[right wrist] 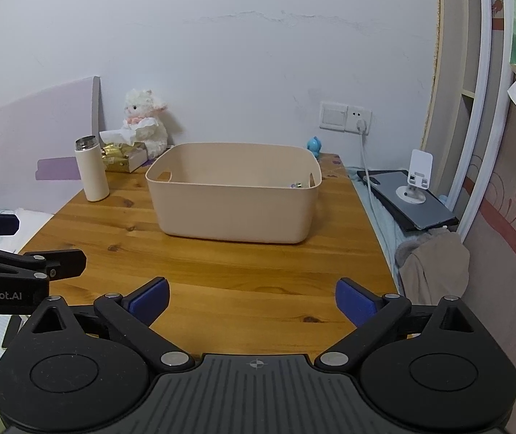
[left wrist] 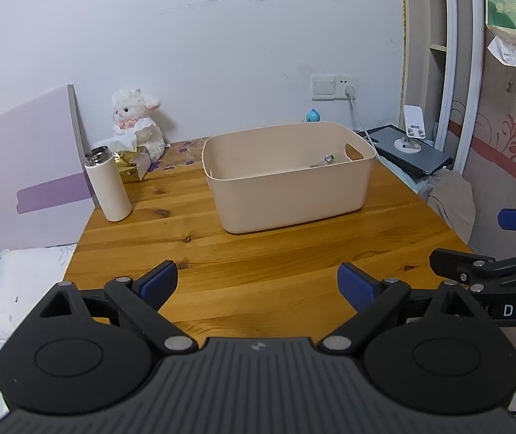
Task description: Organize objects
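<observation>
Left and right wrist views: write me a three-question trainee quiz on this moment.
1. True or false: the left gripper and the right gripper are both open and hold nothing.
2. Multiple choice: the white bottle stands A) inside the bin, B) on the table to the left of the bin, C) on the tablet.
3. Fill in: the beige bin is not empty; a small item lies near its ____ end.

Key: 1 true; 2 B; 3 right.
</observation>
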`<action>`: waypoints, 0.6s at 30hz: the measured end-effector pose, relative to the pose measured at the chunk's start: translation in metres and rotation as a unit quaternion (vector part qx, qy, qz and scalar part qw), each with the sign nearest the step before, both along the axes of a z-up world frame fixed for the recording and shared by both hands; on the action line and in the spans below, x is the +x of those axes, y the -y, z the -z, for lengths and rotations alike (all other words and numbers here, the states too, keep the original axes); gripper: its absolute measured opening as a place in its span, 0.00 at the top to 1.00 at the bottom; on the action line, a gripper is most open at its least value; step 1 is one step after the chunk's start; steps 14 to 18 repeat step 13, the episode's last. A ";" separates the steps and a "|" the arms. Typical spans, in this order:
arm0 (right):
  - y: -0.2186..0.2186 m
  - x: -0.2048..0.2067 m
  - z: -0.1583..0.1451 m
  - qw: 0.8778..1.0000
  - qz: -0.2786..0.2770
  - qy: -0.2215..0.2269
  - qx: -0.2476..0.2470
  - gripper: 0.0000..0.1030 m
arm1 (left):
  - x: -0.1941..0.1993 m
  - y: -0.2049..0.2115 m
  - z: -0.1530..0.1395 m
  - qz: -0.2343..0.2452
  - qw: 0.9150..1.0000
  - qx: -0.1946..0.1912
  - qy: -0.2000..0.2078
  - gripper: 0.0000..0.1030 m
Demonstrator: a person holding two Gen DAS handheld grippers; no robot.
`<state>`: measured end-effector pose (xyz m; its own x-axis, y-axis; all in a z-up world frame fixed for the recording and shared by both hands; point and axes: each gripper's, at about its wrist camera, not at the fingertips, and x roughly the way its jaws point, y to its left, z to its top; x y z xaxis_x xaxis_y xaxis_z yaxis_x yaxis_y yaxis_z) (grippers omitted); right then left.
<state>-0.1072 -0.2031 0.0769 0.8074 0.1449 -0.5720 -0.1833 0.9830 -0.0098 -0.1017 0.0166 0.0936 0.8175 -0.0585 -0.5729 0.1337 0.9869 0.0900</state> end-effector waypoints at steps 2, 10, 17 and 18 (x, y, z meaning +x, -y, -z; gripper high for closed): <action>0.000 0.001 0.001 1.000 0.001 -0.002 -0.001 0.03 | -0.001 0.000 0.000 0.000 1.000 0.000 0.000 0.07; -0.001 0.007 0.006 1.000 0.003 -0.009 -0.006 0.03 | 0.000 -0.003 0.001 -0.002 1.000 -0.002 0.000 0.07; -0.003 0.012 0.009 1.000 0.004 -0.013 -0.008 0.02 | 0.004 -0.006 0.003 -0.001 1.000 -0.004 -0.004 0.07; -0.003 0.012 0.009 1.000 0.004 -0.013 -0.008 0.02 | 0.004 -0.006 0.003 -0.001 1.000 -0.004 -0.004 0.07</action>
